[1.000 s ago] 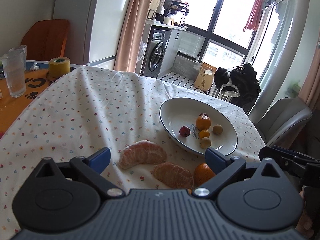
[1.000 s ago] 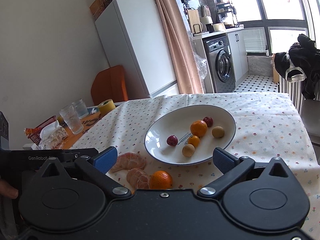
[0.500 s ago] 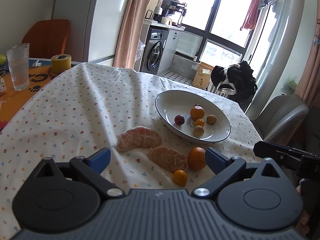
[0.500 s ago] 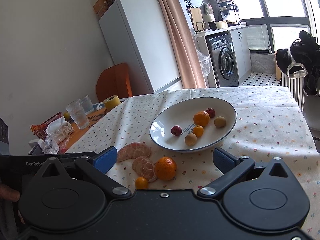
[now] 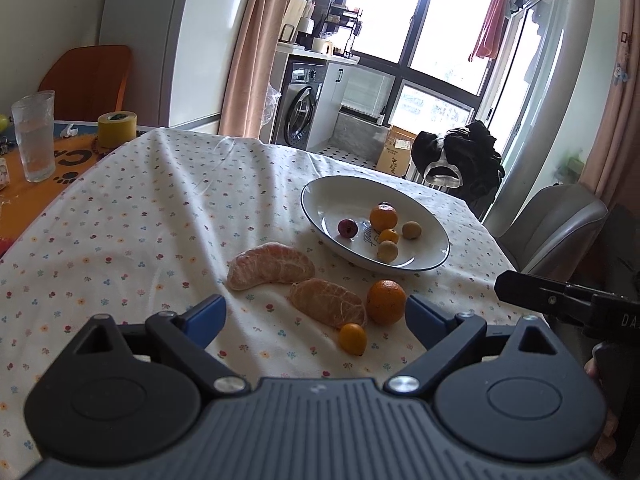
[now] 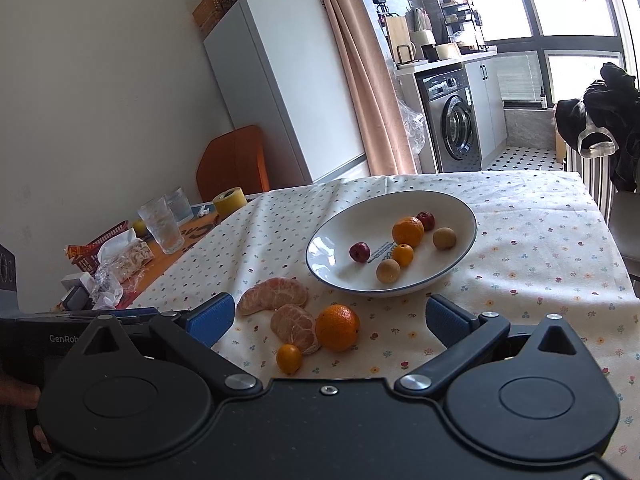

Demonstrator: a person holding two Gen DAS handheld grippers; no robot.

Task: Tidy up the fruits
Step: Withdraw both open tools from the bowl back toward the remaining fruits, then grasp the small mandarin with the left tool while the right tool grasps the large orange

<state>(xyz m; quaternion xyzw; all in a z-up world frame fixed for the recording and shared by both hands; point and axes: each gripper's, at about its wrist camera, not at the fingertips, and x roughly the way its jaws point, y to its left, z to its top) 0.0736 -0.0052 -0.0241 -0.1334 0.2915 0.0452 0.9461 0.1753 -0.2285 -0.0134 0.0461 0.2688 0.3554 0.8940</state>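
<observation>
While both the left tool (image 5: 314, 316) and the right tool (image 6: 326, 316) hover spread apart and empty, four fruits lie on the table (image 5: 132, 216) just short of the bowl (image 6: 470, 240), so picking comes next, likeliest the whole orange (image 6: 337, 327).

Bright windows (image 5: 420, 12), white fridge (image 6: 288, 80), washing machine (image 6: 456, 120), perhaps tiled floor (image 6: 520, 156).

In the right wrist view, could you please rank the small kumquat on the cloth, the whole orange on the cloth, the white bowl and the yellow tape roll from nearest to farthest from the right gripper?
1. Small kumquat, between the open fingers, toward the left one.
2. Whole orange, just behind it, to its right.
3. White bowl, mid-table, holding six fruits.
4. Yellow tape roll, far left, beyond the cloth's edge.
</observation>
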